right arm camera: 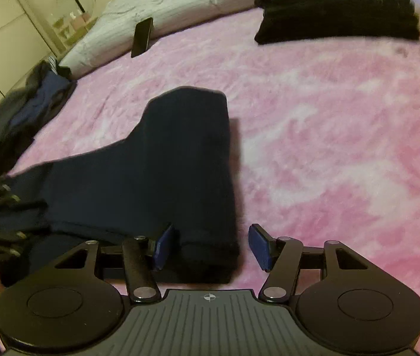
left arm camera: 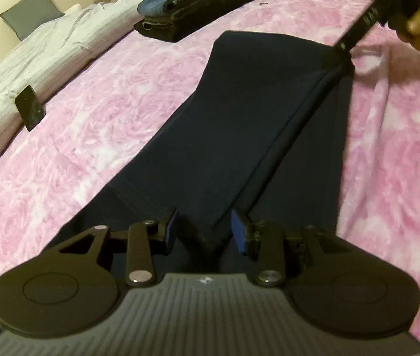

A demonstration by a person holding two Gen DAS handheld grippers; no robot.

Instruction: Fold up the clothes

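On the fuzzy pink bedspread (left arm camera: 106, 124), I am pinching the dark navy trousers (left arm camera: 224, 124): left claw (left arm camera: 203, 231) narrowly gripping its end, right claw (right arm camera: 207, 247) wider around the other; next, folding over.

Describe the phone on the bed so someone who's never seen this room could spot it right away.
Start at the pink blanket covering the bed, then follow its far edge to the white duvet. The phone leans against that duvet: a small, flat, glossy black slab, unlike the soft folded stack nearby.
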